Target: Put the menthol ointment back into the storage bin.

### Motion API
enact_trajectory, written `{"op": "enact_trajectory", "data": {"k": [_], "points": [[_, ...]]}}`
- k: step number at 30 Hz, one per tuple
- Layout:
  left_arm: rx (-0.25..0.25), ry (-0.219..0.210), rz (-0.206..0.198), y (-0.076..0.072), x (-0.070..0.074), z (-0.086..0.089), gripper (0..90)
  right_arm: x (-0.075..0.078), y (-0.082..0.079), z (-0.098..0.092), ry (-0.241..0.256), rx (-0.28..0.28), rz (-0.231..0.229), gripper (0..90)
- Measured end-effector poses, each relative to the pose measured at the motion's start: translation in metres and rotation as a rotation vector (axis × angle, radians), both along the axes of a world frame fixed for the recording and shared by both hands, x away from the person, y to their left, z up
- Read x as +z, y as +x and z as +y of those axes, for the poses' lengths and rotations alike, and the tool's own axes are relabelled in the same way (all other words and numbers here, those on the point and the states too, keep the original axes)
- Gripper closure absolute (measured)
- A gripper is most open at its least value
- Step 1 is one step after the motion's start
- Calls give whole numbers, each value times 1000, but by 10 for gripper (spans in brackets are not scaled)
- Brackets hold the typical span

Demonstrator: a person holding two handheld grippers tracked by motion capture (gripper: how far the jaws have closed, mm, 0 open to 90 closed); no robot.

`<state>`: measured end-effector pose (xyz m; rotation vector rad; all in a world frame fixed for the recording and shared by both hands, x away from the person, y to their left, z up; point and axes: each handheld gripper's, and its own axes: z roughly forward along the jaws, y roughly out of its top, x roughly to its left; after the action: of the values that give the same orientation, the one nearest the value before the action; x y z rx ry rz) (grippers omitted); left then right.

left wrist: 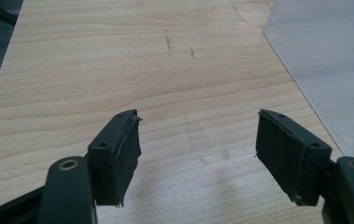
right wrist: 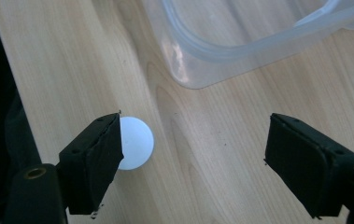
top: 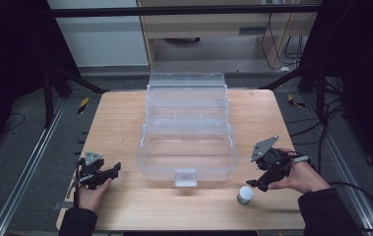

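A clear plastic tiered box (top: 186,128) stands open in the middle of the wooden table (top: 120,128). A small white-capped jar (top: 245,195) stands near the front right, just left of my right gripper (top: 259,185), which is open and holds nothing. In the right gripper view the jar's white cap (right wrist: 137,142) peeks out beside the left jaw, with the box's corner (right wrist: 202,60) beyond. My left gripper (top: 112,171) is open over bare wood at the front left; the left gripper view shows its jaws wide apart (left wrist: 198,144) and the box's edge (left wrist: 324,60) at the right.
Metal rails (top: 21,172) run along the floor on both sides of the table. Cables (top: 331,118) lie on the floor at the right. A dark frame bar (top: 184,10) crosses the back.
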<state>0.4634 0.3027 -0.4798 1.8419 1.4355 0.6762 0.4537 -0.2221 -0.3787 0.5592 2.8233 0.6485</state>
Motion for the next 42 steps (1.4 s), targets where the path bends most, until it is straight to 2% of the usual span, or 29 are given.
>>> {"op": "enact_trajectory", "data": {"k": [9,11,25,30,37,42], "points": [[-2,1,2,0,0,0,301,1,-3,7,-42,85,11,250],[-2,0,2,0,0,0,301,0,-4,10,-68,115,19,277],[-6,-1,6,1,0,0,300,-6,-8,20,-141,187,73,368],[-7,-1,8,1,0,0,301,-13,-10,26,-177,221,93,387],[-8,-1,10,1,0,0,301,-18,-12,29,-202,241,108,404],[-9,-2,10,1,0,0,302,-29,-13,34,-230,261,128,407]]}}
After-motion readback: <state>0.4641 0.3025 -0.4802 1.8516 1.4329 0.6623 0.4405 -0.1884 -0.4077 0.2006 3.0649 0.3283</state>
